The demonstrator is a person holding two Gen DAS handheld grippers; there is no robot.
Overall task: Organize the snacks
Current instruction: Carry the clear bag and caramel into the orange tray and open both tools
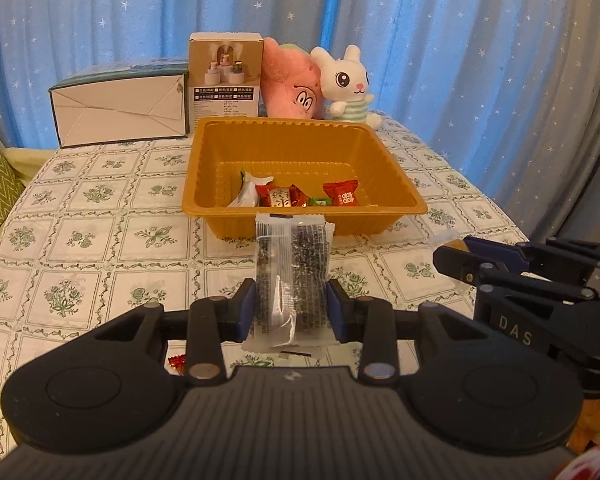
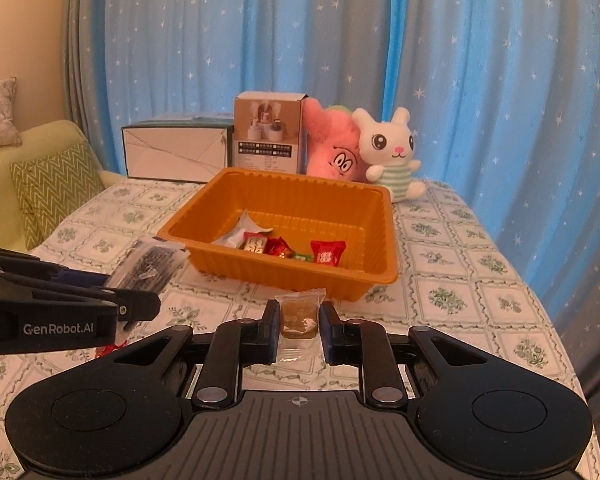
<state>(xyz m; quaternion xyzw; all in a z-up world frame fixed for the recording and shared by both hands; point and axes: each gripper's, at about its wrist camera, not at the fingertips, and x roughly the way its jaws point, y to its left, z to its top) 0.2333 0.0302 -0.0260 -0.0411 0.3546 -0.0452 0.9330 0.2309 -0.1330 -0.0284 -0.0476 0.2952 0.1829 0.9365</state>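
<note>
Judging by how things lie, the sorting is partly done. The orange plastic tray [image 2: 384, 236] on the floral tabletop [image 1: 80, 216] already holds loose sweets: one white wrapper [image 2: 240, 232], about three red-wrapped candies [image 2: 327, 254], and one small green candy [image 2: 302, 257] between them. That makes roughly five, though the overlapping red ones are hard to separate.

Two more snacks are in the air, short of the tray's near wall. The left gripper [image 1: 291, 308] is closed partway on a clear packet of black sesame bar [image 1: 290, 276], the pads pressing its long sides and the packet standing upright. The right gripper [image 2: 299, 330] is nearly shut, pinching a small clear packet with a brown jelly-like cube [image 2: 299, 314].

At least one snack remains on the tabletop: a red-wrapped candy [image 1: 177, 361] shows just under the left gripper. Whether more lie out of view I cannot tell.

At the far edge stand two cardboard boxes [image 1: 120, 108] and two plush toys, one pink [image 1: 290, 84] and one white rabbit [image 1: 346, 84], apart from the sorting.
</note>
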